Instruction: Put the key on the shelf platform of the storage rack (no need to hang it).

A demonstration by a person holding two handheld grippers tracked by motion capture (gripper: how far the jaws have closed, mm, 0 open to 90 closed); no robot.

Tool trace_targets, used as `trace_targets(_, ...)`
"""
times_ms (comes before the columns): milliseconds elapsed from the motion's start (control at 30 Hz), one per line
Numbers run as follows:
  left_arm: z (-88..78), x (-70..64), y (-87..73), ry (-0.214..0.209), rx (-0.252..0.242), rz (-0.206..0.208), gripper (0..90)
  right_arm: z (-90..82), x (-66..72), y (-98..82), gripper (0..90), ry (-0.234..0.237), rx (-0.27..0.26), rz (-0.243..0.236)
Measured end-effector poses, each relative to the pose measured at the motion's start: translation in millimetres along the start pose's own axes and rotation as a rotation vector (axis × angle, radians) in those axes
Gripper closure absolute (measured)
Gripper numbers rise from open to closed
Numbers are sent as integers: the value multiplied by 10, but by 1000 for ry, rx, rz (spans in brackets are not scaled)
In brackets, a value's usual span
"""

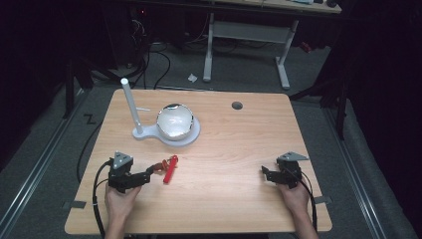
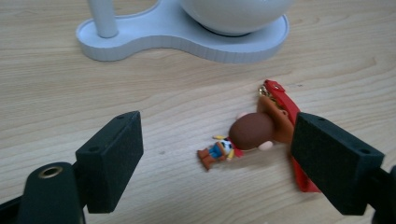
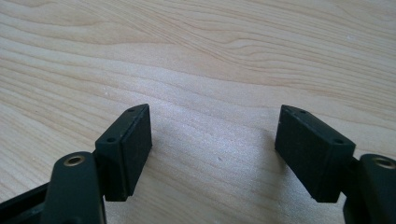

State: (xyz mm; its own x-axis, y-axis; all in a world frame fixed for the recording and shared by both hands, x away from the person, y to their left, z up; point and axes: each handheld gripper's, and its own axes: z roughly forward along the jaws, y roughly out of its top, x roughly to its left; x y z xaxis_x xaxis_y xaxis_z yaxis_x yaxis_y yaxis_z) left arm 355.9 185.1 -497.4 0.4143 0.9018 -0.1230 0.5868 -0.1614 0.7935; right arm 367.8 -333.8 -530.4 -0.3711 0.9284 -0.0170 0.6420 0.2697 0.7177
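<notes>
Overhead view; two close table-level (image 1: 224, 164) views

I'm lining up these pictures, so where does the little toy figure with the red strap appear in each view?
High view: the toy figure lies left of centre, just ahead of the left claw.
Left gripper view: the figure lies on the table right of centre, by the right-hand jaw, unheld.
Right gripper view: bare wood between the open right claw.
Shared landmark: the white stand, behind the figure.

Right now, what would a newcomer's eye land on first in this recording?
The small toy figure on a red strap lying on the wooden table, between the open left gripper. Behind it, a white bowl sits on a white stand with an upright post. The right gripper rests open over bare wood.
</notes>
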Motion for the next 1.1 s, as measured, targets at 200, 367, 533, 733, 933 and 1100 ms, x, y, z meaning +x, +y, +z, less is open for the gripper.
trace_targets(200,64,-115,24,-28,21,29,160,0,0,0,272,0,0,0)
trace_targets(367,101,-158,27,-42,39,43,156,0,0,0,272,1,0,0)
trace_targets(533,149,-228,42,-50,59,70,153,0,0,0,272,1,0,0)
trace_targets(733,231,-276,70,-58,78,99,151,0,-1,0,272,0,0,-1)
trace_targets(933,334,-335,85,-79,106,106,143,0,0,0,272,1,0,0)
trace_targets(1100,424,-348,104,-83,124,111,138,0,0,0,272,0,0,0)
